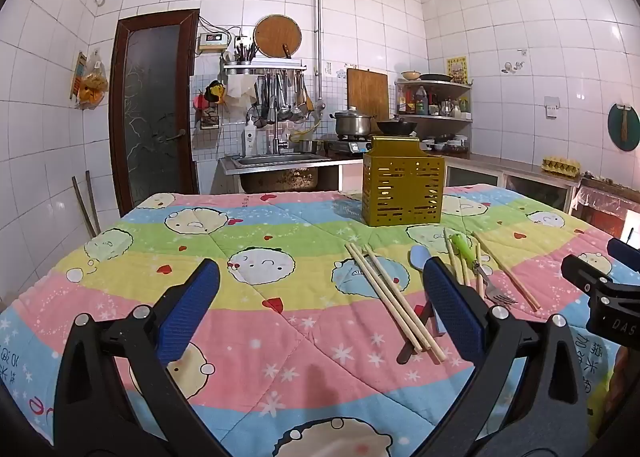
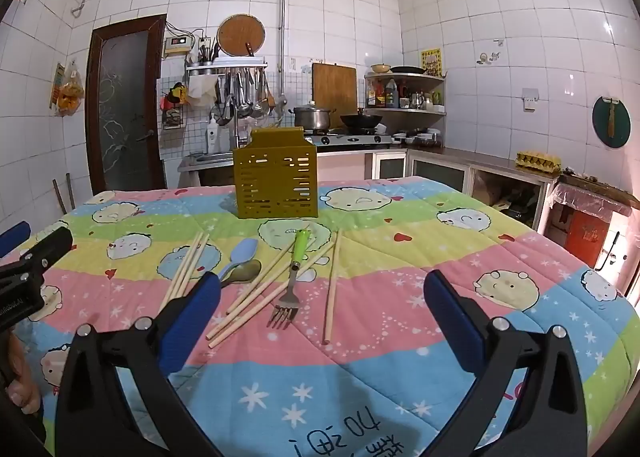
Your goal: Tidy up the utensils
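Utensils all lie loose on the quilt: chopsticks (image 2: 187, 272) at left centre of the right wrist view, a blue spoon (image 2: 240, 253) and a darker spoon (image 2: 244, 272) beside them, and a green-handled fork (image 2: 294, 277) among more chopsticks in the middle. The gold holder (image 2: 276, 183) stands above them, upper centre; I can't tell whether anything is in it. My left gripper (image 1: 320, 309) and right gripper (image 2: 322, 313) hang spread wide, grasping nothing. As I judge it, sorting hasn't started.
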A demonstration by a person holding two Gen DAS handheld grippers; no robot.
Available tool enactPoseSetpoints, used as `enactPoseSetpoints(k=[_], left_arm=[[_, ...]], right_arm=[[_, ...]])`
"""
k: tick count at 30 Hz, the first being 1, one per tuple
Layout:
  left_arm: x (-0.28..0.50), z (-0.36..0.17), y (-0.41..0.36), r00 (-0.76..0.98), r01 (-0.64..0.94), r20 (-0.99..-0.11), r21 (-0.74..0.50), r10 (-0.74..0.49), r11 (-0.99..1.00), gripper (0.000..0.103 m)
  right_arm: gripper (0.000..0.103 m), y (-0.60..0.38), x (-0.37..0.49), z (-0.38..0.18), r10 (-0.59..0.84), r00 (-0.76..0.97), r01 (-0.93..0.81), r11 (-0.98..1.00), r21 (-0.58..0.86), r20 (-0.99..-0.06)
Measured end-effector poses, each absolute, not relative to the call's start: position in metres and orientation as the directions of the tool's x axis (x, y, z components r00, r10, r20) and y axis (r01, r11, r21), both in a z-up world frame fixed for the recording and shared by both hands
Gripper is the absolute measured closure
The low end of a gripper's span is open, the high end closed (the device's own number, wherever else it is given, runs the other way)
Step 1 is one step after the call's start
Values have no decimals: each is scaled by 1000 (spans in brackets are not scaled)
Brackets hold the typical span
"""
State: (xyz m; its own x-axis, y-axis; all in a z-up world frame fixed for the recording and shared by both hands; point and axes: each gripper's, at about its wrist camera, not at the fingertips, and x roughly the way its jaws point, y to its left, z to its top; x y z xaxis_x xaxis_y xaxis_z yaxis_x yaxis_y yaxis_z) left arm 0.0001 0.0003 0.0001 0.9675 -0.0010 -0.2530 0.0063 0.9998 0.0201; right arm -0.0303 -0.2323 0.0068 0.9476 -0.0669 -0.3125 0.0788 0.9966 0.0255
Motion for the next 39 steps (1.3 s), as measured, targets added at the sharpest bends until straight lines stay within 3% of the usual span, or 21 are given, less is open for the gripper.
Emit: enactPoseSetpoints(k=[39], left_arm=[[-3, 4, -2, 970, 6, -242, 25, 0, 1000, 5]], right_arm=[[4, -234, -30, 7, -76, 947, 88, 996, 23, -313]])
